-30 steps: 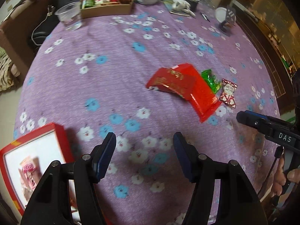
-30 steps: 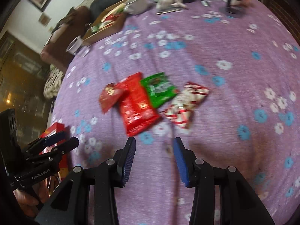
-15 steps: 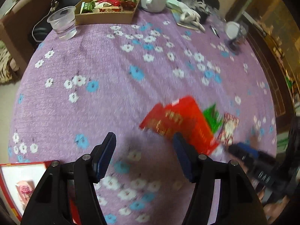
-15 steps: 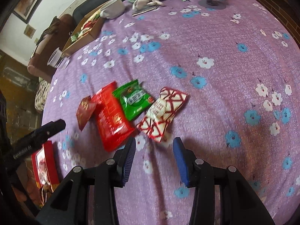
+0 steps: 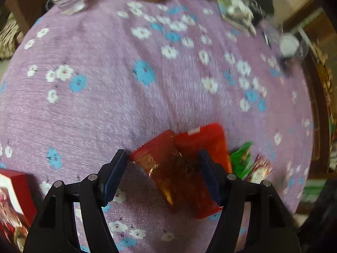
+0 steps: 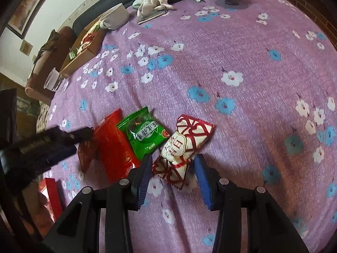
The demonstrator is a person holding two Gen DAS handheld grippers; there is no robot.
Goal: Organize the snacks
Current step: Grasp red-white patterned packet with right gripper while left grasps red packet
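Snacks lie mid-tablecloth (image 6: 231, 48); my left gripper (image 5: 163, 168), jaws open, straddles the dark red packet (image 5: 166, 164); my right gripper (image 6: 172, 168), open too, straddles the red-and-white packet (image 6: 185, 145). I should lower squarely and pinch each across its middle.

Left gripper (image 5: 163, 172) is down low over the snacks now, jaws spread on either side of the dark red packet (image 5: 166, 168), which sat well ahead a second ago. Right gripper (image 6: 173, 171) has closed in too, its open jaws now flanking the near end of the red-and-white packet (image 6: 182, 147).
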